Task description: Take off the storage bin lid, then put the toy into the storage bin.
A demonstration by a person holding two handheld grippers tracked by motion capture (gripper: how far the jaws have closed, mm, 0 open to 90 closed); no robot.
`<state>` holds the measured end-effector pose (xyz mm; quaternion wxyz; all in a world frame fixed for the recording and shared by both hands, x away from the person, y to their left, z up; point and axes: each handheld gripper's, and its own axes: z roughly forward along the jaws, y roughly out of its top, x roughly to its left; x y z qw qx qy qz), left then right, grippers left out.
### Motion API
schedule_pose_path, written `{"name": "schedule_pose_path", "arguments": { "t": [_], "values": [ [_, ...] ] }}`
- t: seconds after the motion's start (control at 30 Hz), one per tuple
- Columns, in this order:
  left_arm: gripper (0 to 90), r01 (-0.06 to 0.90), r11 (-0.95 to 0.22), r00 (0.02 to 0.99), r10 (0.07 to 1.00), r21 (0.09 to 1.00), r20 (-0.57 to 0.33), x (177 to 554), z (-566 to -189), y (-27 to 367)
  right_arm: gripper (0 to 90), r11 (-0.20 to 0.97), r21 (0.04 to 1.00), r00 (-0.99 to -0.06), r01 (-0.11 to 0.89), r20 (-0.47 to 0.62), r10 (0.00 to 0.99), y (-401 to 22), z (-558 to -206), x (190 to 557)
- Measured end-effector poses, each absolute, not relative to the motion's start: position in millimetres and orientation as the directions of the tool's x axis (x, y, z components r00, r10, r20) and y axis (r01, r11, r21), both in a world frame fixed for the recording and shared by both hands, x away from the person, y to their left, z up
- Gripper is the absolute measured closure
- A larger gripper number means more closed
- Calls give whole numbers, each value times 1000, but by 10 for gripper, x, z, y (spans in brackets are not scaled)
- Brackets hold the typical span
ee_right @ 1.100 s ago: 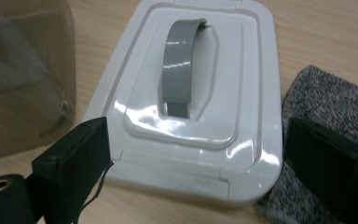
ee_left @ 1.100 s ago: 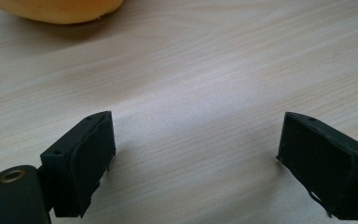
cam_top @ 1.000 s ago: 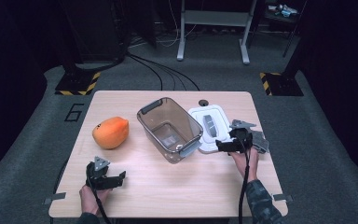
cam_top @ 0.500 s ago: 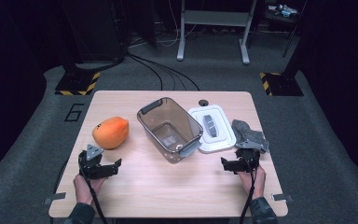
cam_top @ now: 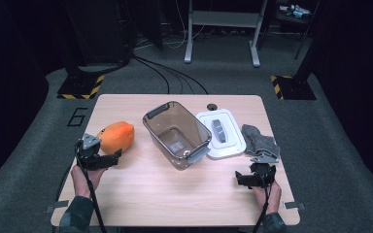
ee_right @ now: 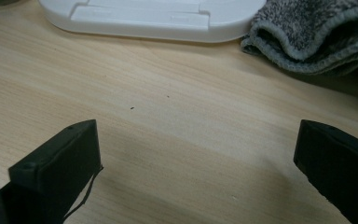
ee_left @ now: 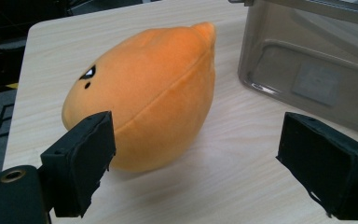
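Note:
An orange plush toy (cam_top: 117,136) lies at the table's left. My left gripper (cam_top: 116,158) hovers just in front of it, open. In the left gripper view the plush (ee_left: 149,93) sits ahead of the wide-apart jaws, nearer the left one, and the gripper (ee_left: 198,140) touches nothing. A clear plastic container (cam_top: 177,133) stands empty in the middle, its white lid (cam_top: 221,133) flat beside it. My right gripper (cam_top: 240,178) is low near the front right edge, open; its jaws have just been opening with nothing between them. In its own view the right gripper (ee_right: 198,135) faces bare wood.
A folded grey cloth (cam_top: 260,141) lies right of the lid, seen as the cloth (ee_right: 317,37) behind the lid's edge (ee_right: 158,21). A small black round piece (cam_top: 211,106) sits at the far side of the table (cam_top: 175,194). Bare wood spans the front.
My right gripper drew back from the lid toward the table's front edge and lower. My left gripper rose and moved away from the front edge to the plush.

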<state>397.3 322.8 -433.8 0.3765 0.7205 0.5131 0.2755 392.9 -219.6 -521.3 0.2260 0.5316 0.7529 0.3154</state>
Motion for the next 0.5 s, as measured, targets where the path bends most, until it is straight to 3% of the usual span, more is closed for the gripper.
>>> {"name": "schedule_pose_path", "arguments": {
  "t": [0.5],
  "values": [
    [108,556,-159,289,957,816,-10,4294,-4300,3308,0,235,717,-338,656,1,941,-2241,-5298,3890]
  ]
}}
